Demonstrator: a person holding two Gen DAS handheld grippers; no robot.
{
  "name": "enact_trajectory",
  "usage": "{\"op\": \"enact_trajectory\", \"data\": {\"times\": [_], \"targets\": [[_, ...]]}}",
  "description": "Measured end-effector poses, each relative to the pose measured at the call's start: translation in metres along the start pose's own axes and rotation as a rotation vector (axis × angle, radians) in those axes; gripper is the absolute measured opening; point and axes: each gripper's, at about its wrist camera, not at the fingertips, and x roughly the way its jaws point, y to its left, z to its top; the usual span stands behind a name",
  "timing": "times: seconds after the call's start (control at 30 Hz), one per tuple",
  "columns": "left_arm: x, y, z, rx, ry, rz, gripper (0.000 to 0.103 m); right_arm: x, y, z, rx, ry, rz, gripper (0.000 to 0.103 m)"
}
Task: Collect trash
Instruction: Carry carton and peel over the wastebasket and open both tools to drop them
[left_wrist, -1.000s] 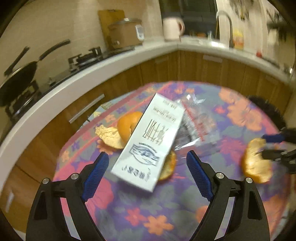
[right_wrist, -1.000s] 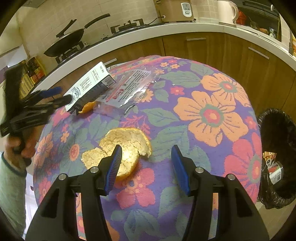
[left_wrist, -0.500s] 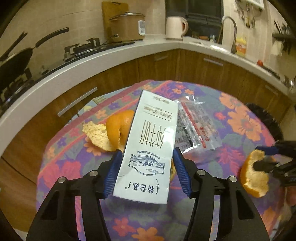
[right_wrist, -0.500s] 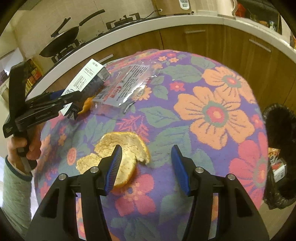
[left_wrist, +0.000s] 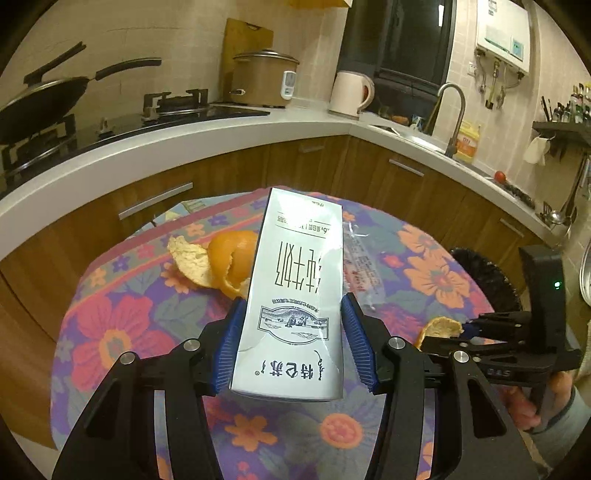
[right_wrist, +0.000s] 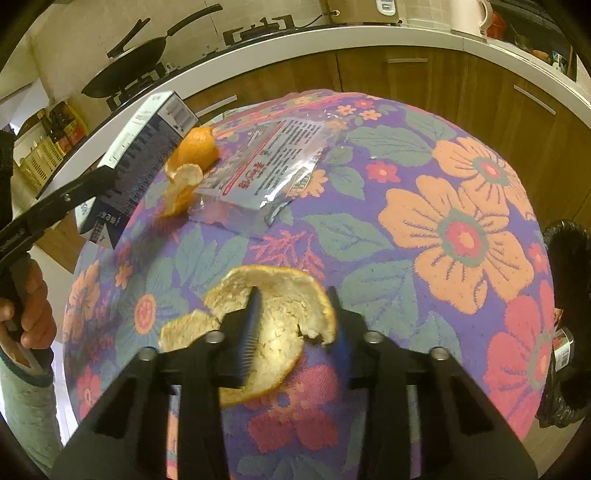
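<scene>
Since the earlier frames the left gripper (left_wrist: 291, 343) has closed from a wide-open stance onto the milk carton (left_wrist: 295, 295) and lifted it clear of the bench (left_wrist: 122, 332); the right gripper (right_wrist: 291, 325) has narrowed around the orange peel (right_wrist: 277, 325). In the left wrist view the blue pads (left_wrist: 231, 350) are pressing both long sides of the carton, which is tilting away from the camera with its printed face upward; in the right wrist view the same carton (right_wrist: 136, 162) is hanging above the bench's left edge, held by the black jaws. The right gripper's fingers are flanking the large peel (pith side up), the left pad (right_wrist: 249, 332) touching it; whether the peel is being raised off the cloth cannot be told. A second, curled peel (right_wrist: 188, 166) is lying on the floral cloth beside a clear plastic wrapper (right_wrist: 273, 162), the two touching; a black-lined waste bin (right_wrist: 569, 258) is standing just past the bench's right edge.
</scene>
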Motion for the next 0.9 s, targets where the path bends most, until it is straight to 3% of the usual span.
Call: {"op": "enact_trajectory", "data": {"times": [0.1,0.2,0.53,0.67,0.9], "targets": [[-0.004,-0.005,-0.001,0.004,-0.008,-0.022,0.050,-0.003,0.001,-0.003,-0.008,-0.006,0.004,0.010],[-0.006,-0.013,-0.001,0.007,-0.017,-0.034,0.050,-0.011,0.002,-0.007,-0.017,-0.037,0.007,0.004],[0.001,-0.058,0.007,0.039,-0.039,-0.112,0.050,-0.059,-0.028,-0.012,0.021,-0.157,-0.033,0.002],[0.010,-0.088,0.013,0.070,-0.030,-0.150,0.050,-0.082,-0.056,-0.011,0.068,-0.207,-0.061,0.002],[0.032,-0.151,0.032,0.143,-0.010,-0.212,0.050,-0.130,-0.139,-0.016,0.210,-0.319,-0.107,0.002]]}}
